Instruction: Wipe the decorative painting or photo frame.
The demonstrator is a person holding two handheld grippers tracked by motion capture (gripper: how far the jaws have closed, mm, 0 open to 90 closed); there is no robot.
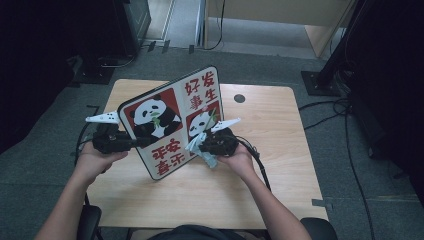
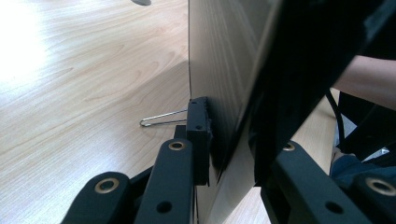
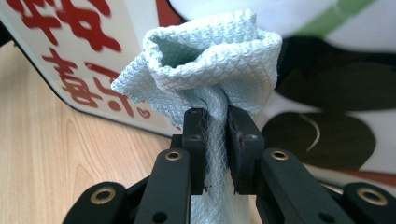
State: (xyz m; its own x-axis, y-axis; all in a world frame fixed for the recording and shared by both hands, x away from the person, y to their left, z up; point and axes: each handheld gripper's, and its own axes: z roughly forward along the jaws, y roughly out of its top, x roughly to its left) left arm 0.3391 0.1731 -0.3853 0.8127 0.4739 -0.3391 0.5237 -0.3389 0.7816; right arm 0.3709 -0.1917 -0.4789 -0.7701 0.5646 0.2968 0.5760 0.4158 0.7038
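A board [image 1: 170, 120] printed with pandas and red characters stands tilted on its lower edge on the wooden table [image 1: 265, 185]. My left gripper [image 1: 135, 142] is shut on its left edge; in the left gripper view the jaws clamp the board [image 2: 224, 56] edge-on, left gripper [image 2: 231, 144]. A pale blue cloth [image 1: 199, 150] is bunched in my right gripper [image 1: 202, 144], which is shut on it and pressed against the board's lower right panel. In the right gripper view the cloth [image 3: 210, 65] bulges above the right gripper [image 3: 217, 135], touching the printed board [image 3: 70, 46].
A thin metal wire loop [image 2: 161, 119] sticks out behind the board, just above the tabletop. A dark round cable hole [image 1: 239, 98] lies at the table's far side. Cables [image 1: 330, 117] and black stands [image 1: 320, 82] crowd the floor to the right.
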